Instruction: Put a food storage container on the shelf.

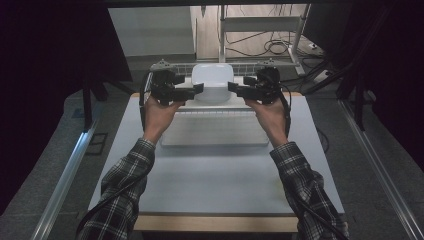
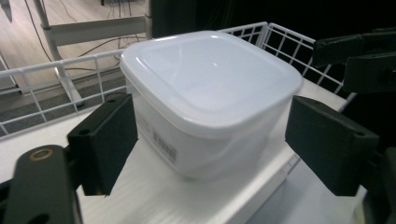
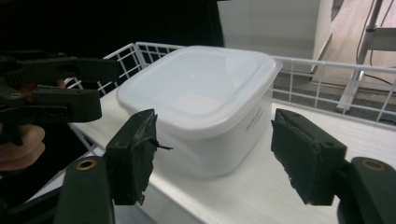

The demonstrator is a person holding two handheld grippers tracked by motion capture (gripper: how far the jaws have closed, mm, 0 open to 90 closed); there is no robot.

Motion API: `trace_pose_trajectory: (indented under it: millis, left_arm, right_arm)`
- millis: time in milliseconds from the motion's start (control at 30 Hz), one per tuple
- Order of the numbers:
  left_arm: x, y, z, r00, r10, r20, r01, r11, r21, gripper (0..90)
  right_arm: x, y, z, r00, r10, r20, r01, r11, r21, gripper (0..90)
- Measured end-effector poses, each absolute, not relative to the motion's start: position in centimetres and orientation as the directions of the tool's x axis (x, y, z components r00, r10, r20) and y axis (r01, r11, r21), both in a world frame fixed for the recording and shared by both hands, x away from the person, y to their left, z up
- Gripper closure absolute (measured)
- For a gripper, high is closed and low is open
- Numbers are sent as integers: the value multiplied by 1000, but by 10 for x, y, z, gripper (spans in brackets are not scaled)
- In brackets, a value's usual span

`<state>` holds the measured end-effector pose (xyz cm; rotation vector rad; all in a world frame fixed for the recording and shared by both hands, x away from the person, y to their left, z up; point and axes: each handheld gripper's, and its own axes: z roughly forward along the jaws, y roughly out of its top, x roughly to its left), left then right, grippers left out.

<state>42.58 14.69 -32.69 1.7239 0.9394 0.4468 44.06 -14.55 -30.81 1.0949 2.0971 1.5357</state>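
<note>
At the near side of the table (image 1: 215, 185), two plaid sleeves (image 1: 125, 185) reach forward, each hand holding a gripper. The left gripper (image 1: 192, 90) and right gripper (image 1: 239, 89) face each other with jaws spread wide, gripping nothing, one on either side of the tub and just clear of it. The white lidded tub (image 2: 205, 98) stands upright on a white shelf (image 2: 187, 200) at the far edge, with a wire rail (image 2: 56, 88) behind it.

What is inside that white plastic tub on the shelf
The contents cannot be seen. The tub is closed by a cloudy white lid, and its walls are milky too. A barcode label shows on one side.
</note>
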Motion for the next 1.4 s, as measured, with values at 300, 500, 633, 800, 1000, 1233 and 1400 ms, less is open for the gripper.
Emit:
trace_pose_trajectory:
  millis: [300, 500, 633, 800, 1000, 1233, 1400]
  left_arm:
    - [401, 150, -333, 676, 724, -137, 350, -152, 924, 67]
    - [380, 153, -339, 709, 699, -95, 309, -187, 932, 49]
    - [366, 154, -345, 720, 691, -61, 287, -217, 933, 48]
    - [349, 159, -356, 734, 678, -42, 274, -238, 932, 50]
    - [336, 164, -366, 744, 667, -47, 275, -240, 931, 51]
    - [313, 165, -382, 769, 639, -17, 244, -269, 932, 52]
    - [300, 164, -390, 778, 629, -17, 246, -279, 928, 54]
  right_arm:
    - [422, -152, -318, -693, 700, 173, 385, 156, 910, 232]
    - [403, -151, -328, -736, 658, 163, 376, 196, 906, 148]
    - [395, -150, -332, -752, 642, 150, 366, 217, 905, 121]
    - [379, -150, -339, -775, 620, 123, 343, 248, 906, 82]
    - [367, -152, -348, -786, 612, 87, 316, 277, 908, 53]
    - [353, -159, -362, -796, 599, 93, 317, 281, 906, 42]
    - [343, -163, -370, -793, 601, 98, 328, 285, 901, 44]
